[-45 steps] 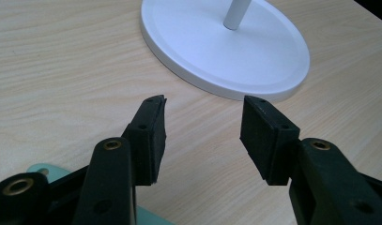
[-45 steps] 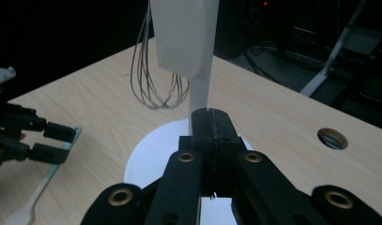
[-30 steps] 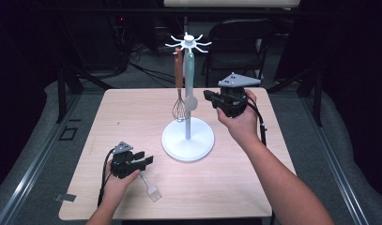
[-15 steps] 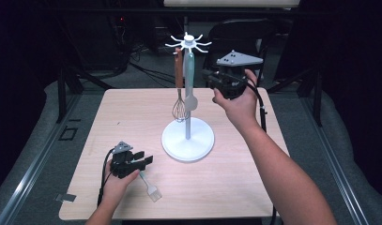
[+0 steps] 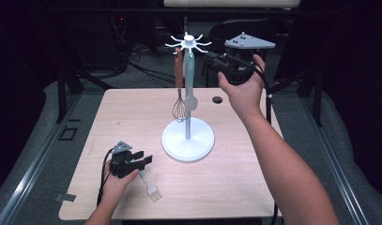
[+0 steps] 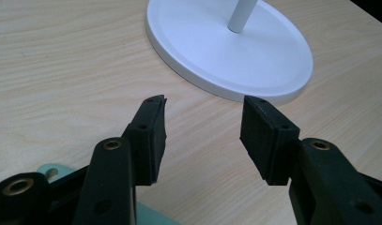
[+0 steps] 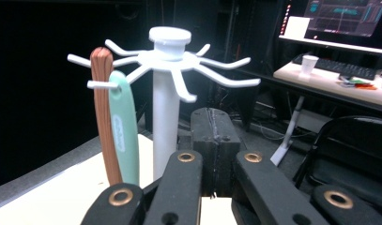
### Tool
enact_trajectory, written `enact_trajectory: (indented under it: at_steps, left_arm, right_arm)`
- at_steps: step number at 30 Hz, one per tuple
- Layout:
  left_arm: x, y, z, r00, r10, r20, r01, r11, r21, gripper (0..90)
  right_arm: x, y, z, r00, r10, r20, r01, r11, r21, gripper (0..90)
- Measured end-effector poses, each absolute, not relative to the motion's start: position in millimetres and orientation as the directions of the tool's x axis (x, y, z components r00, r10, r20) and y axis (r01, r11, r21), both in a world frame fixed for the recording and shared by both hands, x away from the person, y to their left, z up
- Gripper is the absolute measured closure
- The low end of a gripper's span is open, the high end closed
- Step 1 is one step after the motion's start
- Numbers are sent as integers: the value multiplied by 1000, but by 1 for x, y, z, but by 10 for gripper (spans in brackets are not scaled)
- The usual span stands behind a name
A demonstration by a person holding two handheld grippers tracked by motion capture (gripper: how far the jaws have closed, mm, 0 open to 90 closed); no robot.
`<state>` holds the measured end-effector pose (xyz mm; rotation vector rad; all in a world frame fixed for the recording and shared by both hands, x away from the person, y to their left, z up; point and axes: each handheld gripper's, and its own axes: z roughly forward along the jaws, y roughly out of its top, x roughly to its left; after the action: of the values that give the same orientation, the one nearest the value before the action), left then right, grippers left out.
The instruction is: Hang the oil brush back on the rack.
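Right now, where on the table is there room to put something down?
The table is bare on its right side, past the rack's base, and at the back left corner. It is crowded front left, where the left gripper sits over the brush.

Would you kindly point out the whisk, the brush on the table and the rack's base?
whisk [image 5: 179, 110], high view, wire head.
brush [image 5: 151, 191], high view, pale bristle end.
rack's base [image 6: 254, 56], left gripper view, flat white disc.

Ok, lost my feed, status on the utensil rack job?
Right hand-held gripper shut, empty, up by the rack top. Left hand-held gripper open, over the pastry brush on the table. Whisk and mint utensil hung. Nothing blocking.
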<state>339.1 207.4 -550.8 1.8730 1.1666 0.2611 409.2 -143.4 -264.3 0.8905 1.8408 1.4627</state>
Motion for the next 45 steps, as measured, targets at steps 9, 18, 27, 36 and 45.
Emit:
enact_trajectory:
  at_steps: [9,18,27,36,45]
  left_arm:
    - [340,207,-551,534,806,-257,620,-165,767,506]
    - [340,208,-551,531,808,-255,620,-165,767,506]
    - [340,208,-551,533,805,-260,622,-165,766,506]
    - [340,209,-551,530,808,-259,620,-160,768,506]
    - [340,211,-550,525,811,-258,620,-157,769,506]
  right_arm:
    - [404,-145,-257,-583,810,-65,106,155,982,900]
    - [398,-139,-256,-601,795,-79,91,166,982,900]
    - [390,-124,-255,-633,768,-100,68,184,981,900]
    - [387,-113,-255,-640,760,-115,56,196,979,900]
    - [389,-115,-265,-641,760,-105,84,205,975,900]
